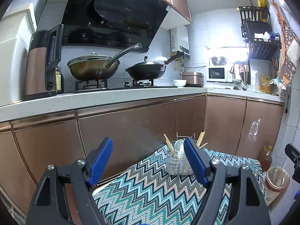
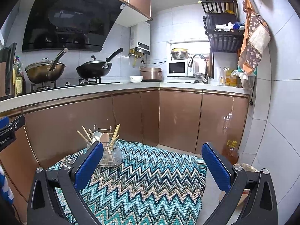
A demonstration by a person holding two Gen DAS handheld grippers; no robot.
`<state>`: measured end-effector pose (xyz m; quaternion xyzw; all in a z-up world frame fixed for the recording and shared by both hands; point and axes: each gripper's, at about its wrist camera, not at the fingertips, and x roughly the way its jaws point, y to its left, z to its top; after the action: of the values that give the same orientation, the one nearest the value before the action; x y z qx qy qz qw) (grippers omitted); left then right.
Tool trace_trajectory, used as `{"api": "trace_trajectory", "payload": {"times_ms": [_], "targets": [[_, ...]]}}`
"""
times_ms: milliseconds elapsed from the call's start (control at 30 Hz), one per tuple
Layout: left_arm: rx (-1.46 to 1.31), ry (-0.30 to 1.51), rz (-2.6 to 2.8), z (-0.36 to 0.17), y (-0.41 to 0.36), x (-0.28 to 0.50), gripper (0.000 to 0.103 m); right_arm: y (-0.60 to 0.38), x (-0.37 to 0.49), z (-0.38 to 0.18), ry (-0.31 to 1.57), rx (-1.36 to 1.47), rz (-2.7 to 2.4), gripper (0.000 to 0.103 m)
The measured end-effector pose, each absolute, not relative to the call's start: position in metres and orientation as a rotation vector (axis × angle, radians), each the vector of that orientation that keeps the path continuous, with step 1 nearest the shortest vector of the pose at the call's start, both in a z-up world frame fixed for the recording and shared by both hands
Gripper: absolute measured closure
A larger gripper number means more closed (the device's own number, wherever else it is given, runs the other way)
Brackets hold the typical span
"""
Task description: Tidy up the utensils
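Holder: clear ribbed utensil holder stands upright on the zigzag cloth, at the cloth's far left part in the right wrist view, left of centre in the frame; in the left wrist view it sits right of centre.
Contents: wooden chopsticks lean out to both sides, a wooden spoon and a white ceramic spoon stand among them; a wire frame rises just behind the holder.
Left gripper: hangs above the near end of the cloth, blue pads spread wide, nothing between them; its right pad overlaps the holder in the frame, but contact cannot be told.
Right gripper: also spread wide and empty, over the middle of the cloth; its left pad covers the holder's lower left in the picture.
Cloth: teal, black and beige chevron weave, covering a low surface in front of the brown cabinets.
Counter: white top along the upper half, carrying two lidded woks on the hob, a white bowl, a rice cooker and a microwave.
Floor, lower right: an oil bottle stands by the tiled wall.
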<state>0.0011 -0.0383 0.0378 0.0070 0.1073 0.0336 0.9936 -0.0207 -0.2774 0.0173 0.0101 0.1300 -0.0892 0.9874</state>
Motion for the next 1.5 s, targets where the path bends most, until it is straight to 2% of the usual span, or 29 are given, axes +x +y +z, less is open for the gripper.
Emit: {"api": "trace_trajectory", "payload": {"times_ms": [1500], "targets": [[0.016, 0.220, 0.062, 0.0322, -0.0387, 0.0103, 0.026, -0.2785, -0.0245, 0.0205, 0.246, -0.021, -0.213, 0.000]]}}
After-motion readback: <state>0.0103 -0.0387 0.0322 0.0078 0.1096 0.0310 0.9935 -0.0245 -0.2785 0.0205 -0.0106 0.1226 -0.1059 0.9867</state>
